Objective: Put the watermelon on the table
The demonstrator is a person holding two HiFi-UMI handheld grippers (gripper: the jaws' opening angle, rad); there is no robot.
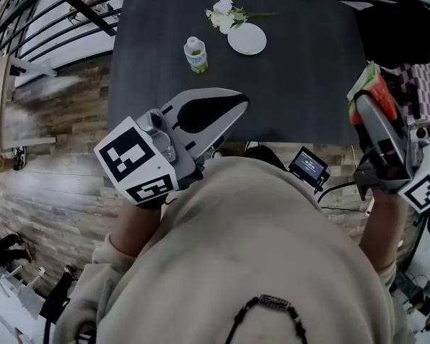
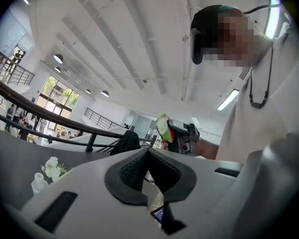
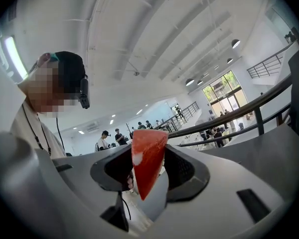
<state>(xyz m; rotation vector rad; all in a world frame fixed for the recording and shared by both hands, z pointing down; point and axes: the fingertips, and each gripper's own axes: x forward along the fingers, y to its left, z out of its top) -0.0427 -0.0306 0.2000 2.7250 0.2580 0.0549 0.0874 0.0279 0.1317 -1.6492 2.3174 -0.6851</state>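
We hold the watermelon [image 3: 147, 156] slice clamped in our right gripper [image 1: 365, 95] at the frame's right edge, just off the dark counter's [image 1: 301, 84] right side. Our left gripper [image 1: 236, 104], jaws pressed together and empty, overlaps the counter's near edge, left of centre.

We note a white plate [image 1: 246, 39], with white flowers [image 1: 224, 14] just beside its upper-left rim. A small bottle [image 1: 196, 54] stands upright near the plate, apart from it. At left we see wood-plank floor [image 1: 50, 185] and dark railings [image 1: 50, 13]. Nearer us is a small lit screen [image 1: 309, 166].
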